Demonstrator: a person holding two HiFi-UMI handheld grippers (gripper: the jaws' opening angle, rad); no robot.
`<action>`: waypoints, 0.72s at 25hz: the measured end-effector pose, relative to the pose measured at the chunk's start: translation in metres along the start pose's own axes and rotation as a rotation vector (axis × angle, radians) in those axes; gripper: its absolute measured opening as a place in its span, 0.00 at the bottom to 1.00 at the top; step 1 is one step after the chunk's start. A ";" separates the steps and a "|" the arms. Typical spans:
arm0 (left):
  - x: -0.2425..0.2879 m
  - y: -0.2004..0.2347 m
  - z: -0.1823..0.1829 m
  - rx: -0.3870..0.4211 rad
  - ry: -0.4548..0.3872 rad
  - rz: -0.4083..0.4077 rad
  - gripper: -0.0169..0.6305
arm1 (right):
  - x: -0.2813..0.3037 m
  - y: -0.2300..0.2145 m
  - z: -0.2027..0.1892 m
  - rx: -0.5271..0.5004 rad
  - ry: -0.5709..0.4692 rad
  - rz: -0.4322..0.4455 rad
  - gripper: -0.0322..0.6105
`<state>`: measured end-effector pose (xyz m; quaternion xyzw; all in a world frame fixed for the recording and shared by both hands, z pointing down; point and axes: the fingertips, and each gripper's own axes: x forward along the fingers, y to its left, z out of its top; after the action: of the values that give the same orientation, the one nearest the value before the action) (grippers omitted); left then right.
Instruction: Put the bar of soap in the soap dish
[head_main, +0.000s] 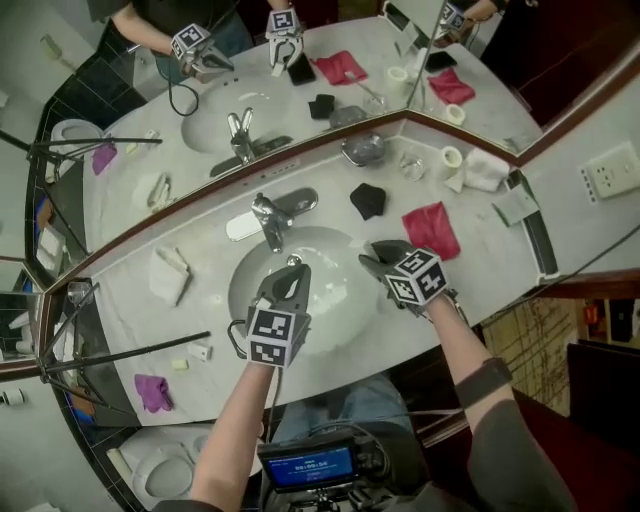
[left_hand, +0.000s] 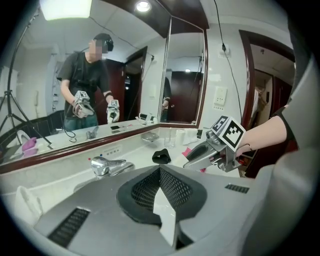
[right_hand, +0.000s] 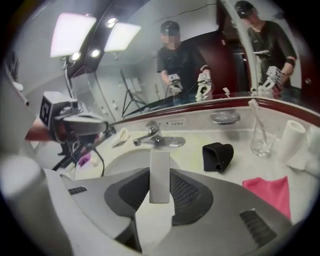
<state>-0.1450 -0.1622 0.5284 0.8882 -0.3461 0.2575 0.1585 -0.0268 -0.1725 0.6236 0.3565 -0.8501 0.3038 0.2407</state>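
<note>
right gripper (head_main: 383, 261): mine, jaws part closed, clamped on the bar of soap (right_hand: 160, 175)
bar of soap: 1, pale, rectangular, stands upright between the right pads, top end pokes past the tips
soap location: off the counter, held in the air by the right rim of the basin (head_main: 335, 300); not in the dish
left gripper (head_main: 292, 268): mine, jaws fully together, nothing between them, over the basin in front of the faucet
grippers: 2, side by side, apart, not touching
soap dish (head_main: 363, 150): 1, metal, at the back of the counter against the mirror, looks empty in the right gripper view; well apart from the soap
faucet (head_main: 270, 215): 1, chrome, behind the basin
basin: 1, round, white
black cloth (head_main: 367, 200): 1, folded, on the counter between the dish and my right gripper
pink cloth (head_main: 431, 228): 1, flat, just right of the black cloth, near the right gripper
glass (head_main: 411, 165): 1, clear, upright, just right of the dish
paper roll (head_main: 452, 157): 1, right of the glass
white towel (head_main: 485, 170): 1, bunched, touching or just beside the roll, can't tell which
white cloth (head_main: 170, 275): 1, folded, left of the basin
purple cloth (head_main: 152, 392): 1, low left in the head view
small white bits (head_main: 200, 350): 2, on the counter front left, too small to tell what
mirror (head_main: 330, 60): 2 panels, meeting at a corner behind the dish
wall socket (head_main: 612, 170): 1 plate, far right
</note>
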 end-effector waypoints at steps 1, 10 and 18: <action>0.006 0.001 0.005 0.009 -0.003 -0.001 0.03 | 0.000 -0.007 0.012 0.071 -0.051 -0.010 0.27; 0.056 0.006 0.051 0.100 -0.018 -0.018 0.03 | 0.012 -0.074 0.089 0.589 -0.457 -0.094 0.27; 0.092 0.011 0.076 0.156 -0.021 -0.028 0.03 | 0.028 -0.124 0.110 0.869 -0.671 -0.137 0.27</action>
<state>-0.0687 -0.2538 0.5195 0.9053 -0.3141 0.2719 0.0887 0.0276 -0.3306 0.6068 0.5549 -0.6513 0.4800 -0.1935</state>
